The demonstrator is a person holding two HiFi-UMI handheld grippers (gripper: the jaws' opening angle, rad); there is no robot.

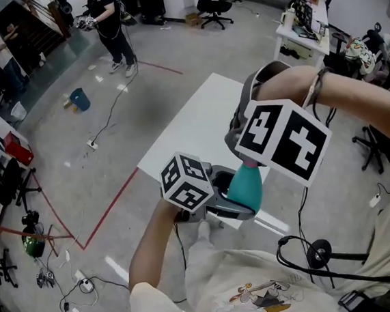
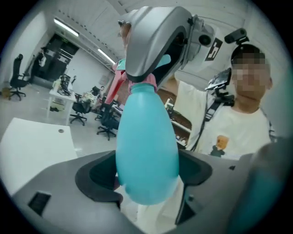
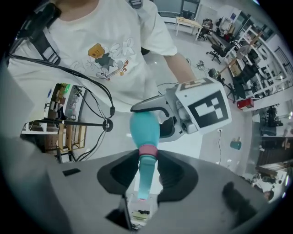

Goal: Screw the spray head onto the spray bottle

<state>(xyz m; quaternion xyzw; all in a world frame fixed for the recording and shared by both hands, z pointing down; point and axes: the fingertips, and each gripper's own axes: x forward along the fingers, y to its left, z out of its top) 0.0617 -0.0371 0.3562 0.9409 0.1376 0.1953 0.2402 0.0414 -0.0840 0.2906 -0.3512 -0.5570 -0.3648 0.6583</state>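
A teal, egg-shaped spray bottle [image 1: 247, 186] is held in the air in front of the person's chest, above the near corner of a white table [image 1: 199, 124]. My left gripper [image 1: 237, 206] is shut on the bottle's wide belly [image 2: 146, 141], one pad against each side. My right gripper [image 1: 249, 159] comes down from above. Its jaws are shut on the teal spray head [image 3: 145, 176] just past its pink collar [image 3: 148, 151], which sits at the bottle's neck [image 2: 143, 83]. In the right gripper view the bottle [image 3: 144, 130] lies beyond the jaws, inside the left gripper [image 3: 155, 121].
Grey floor with a red tape line [image 1: 117, 200] lies to the table's left. A blue bucket [image 1: 79, 99], a floor cable and a standing person [image 1: 110, 23] are far back. Desks and office chairs [image 1: 215, 6] line the room's far side.
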